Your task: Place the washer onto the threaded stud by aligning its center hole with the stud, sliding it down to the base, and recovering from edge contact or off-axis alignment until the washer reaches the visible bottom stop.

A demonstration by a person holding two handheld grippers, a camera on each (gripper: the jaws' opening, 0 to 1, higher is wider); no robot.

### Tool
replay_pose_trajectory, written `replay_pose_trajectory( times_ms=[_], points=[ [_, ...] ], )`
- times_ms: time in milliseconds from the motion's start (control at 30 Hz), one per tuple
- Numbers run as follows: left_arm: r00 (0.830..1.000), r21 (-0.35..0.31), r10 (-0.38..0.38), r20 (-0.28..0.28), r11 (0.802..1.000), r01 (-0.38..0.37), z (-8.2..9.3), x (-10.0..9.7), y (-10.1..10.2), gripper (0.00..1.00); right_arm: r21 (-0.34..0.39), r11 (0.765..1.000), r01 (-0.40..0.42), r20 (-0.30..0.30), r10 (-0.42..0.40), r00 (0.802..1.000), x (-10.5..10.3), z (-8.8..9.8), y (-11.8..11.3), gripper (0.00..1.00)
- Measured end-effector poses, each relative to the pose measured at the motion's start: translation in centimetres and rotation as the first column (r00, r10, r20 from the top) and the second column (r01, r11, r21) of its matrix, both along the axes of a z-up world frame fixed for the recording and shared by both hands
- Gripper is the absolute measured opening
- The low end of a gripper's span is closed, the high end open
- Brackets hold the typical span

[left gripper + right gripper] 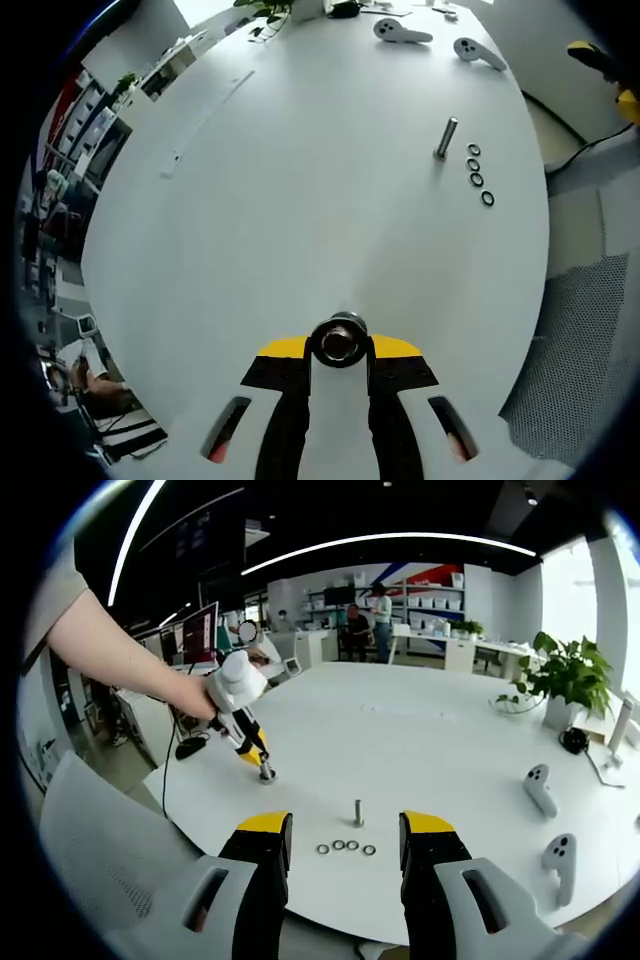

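Observation:
The short metal threaded stud point(446, 138) stands upright on the white table point(300, 200), with several dark washers point(477, 175) lying flat in a row just beside it. My left gripper point(340, 345) is shut on a small round metal piece point(340, 342), well away from the stud. In the right gripper view a person's hand holds that left gripper point(262, 762) with its tips down on the table, left of and beyond the stud point(358, 812). My right gripper point(346, 830) is open and empty, short of the washer row point(346, 847).
Two white hand controllers point(402, 32) point(540, 788) lie on the table beyond the stud. A grey mesh chair point(580, 340) stands by the table's edge. A potted plant point(565, 675) is at the far side. People stand in the background.

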State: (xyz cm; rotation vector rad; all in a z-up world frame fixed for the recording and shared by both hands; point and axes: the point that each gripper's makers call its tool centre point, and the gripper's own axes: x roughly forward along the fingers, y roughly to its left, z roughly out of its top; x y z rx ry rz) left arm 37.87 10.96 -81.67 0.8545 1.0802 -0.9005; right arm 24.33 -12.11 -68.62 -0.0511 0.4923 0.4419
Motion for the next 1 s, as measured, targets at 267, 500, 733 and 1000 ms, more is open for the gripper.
replay_pose_trajectory(
  times_ms=[267, 500, 733, 1000],
  points=[
    [1.0, 0.006, 0.006, -0.02, 1.0, -0.006, -1.2, -0.1, 0.0, 0.19, -0.003, 1.0, 0.004, -0.004, -0.004, 1.0, 0.0, -0.1, -0.1, 0.45],
    [0.999, 0.012, 0.009, -0.035, 1.0, -0.009, -2.2, -0.4, -0.1, 0.19, -0.009, 1.0, 0.004, -0.008, -0.004, 1.0, 0.0, -0.2, -0.1, 0.45],
    [0.999, 0.02, 0.007, -0.044, 1.0, -0.006, -3.3, -0.4, 0.0, 0.19, -0.014, 1.0, 0.007, -0.013, -0.007, 1.0, 0.0, -0.3, -0.2, 0.45],
    [0.998, 0.004, 0.013, -0.053, 1.0, -0.013, -3.6, -0.3, 0.0, 0.19, -0.019, 1.0, 0.006, -0.018, -0.007, 1.0, 0.0, -0.5, -0.2, 0.45]
  ],
)
